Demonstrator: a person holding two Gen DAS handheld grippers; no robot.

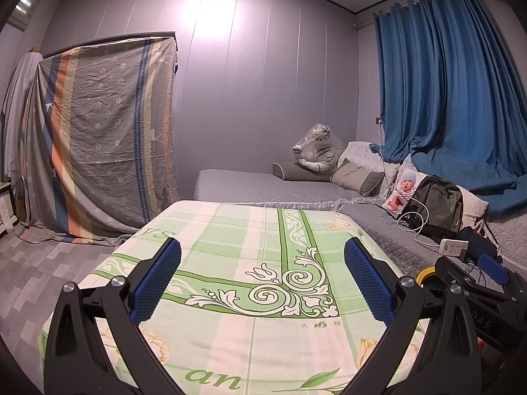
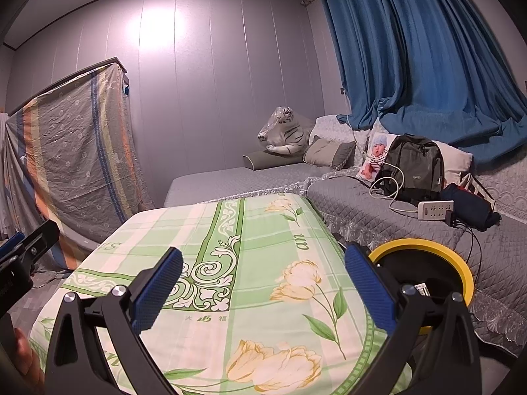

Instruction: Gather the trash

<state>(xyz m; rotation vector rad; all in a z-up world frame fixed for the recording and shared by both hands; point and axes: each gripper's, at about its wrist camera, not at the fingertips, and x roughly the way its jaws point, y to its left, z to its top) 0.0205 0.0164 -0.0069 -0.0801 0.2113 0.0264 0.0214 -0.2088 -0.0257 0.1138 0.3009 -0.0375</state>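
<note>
The letters "an" are read on the green floral cloth (image 2: 250, 263) beneath the left gripper (image 1: 262, 283) and right gripper (image 2: 263, 288), both spread and empty, while a yellow-rimmed black bin (image 2: 461, 263) is seen just right, beside the cloth.

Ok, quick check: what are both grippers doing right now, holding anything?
Left gripper: open, holding nothing, above the green floral cloth.
Right gripper: open, holding nothing, beside the yellow-rimmed bin.
</note>
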